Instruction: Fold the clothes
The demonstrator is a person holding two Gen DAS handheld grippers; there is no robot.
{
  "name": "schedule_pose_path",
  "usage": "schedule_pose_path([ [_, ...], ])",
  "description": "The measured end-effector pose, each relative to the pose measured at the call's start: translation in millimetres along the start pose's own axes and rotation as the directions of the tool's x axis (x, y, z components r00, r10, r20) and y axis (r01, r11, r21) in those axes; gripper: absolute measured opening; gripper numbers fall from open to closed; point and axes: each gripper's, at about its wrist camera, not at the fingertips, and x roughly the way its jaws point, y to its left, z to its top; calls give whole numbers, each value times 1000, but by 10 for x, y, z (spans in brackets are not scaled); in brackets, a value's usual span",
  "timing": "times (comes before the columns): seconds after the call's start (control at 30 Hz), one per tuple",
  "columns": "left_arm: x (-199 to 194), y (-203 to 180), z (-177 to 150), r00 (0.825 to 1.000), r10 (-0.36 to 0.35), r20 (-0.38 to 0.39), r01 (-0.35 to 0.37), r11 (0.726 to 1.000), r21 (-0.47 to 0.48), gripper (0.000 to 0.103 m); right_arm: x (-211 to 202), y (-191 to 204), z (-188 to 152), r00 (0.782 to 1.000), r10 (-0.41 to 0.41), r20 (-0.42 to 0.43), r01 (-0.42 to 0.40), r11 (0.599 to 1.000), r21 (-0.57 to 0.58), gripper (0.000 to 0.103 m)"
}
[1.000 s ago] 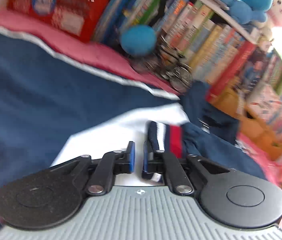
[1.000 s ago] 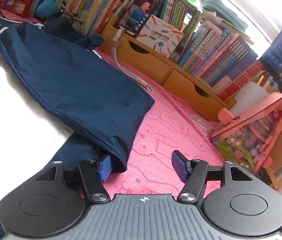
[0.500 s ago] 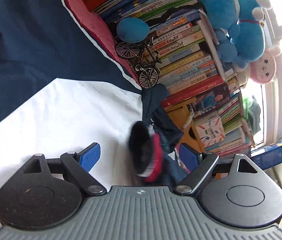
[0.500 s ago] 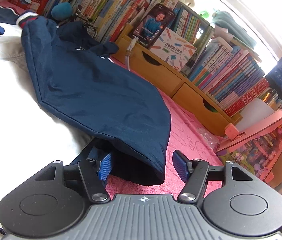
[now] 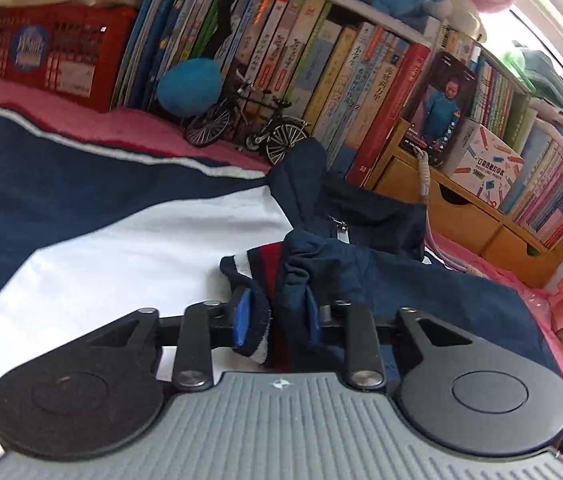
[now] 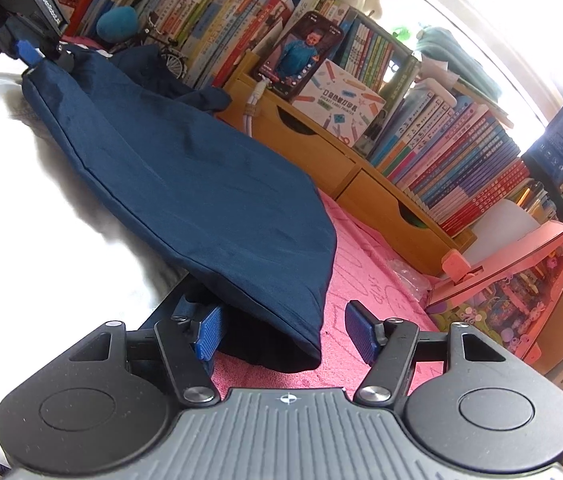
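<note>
We see the desk (image 6: 365,248), covered in pink cloth, with a white garment (image 5: 129,264) spread over its near part. A navy sleeve (image 6: 185,184) runs diagonally across the white garment and onto the pink cloth, its broad end lying between the widely parted blue pads of the right gripper (image 6: 283,334), which grips nothing. The left gripper (image 5: 275,314) has its jaws drawn in on the striped cuff (image 5: 259,262), which fills the gap between the pads. Along the far edge of the desk stand rows of books (image 5: 333,64), a wooden drawer unit (image 6: 361,184) and a toy bicycle (image 5: 245,124).
</note>
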Motion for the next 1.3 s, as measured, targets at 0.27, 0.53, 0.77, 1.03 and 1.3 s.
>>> schedule_pose_path([
  [0.27, 87, 328, 170, 994, 106, 4, -106, 991, 83, 27, 12, -77, -58, 999, -41, -3, 41, 999, 16, 71],
  [0.53, 180, 369, 127, 994, 102, -40, -98, 992, 85, 48, -11, -97, 74, 1000, 1, 12, -1, 999, 35, 73],
  [0.77, 212, 307, 116, 988, 144, -47, -136, 980, 147, 49, 150, 191, 256, 998, -58, 24, 61, 990, -131, 73],
  [1.03, 261, 237, 100, 984, 168, -59, -153, 967, 205, 54, 77, -85, -9, 996, -73, -51, 72, 997, -10, 53],
  [1.3, 165, 433, 195, 985, 155, -71, -125, 938, 323, 85, 67, 88, 2, 997, -52, -50, 48, 996, -70, 12],
])
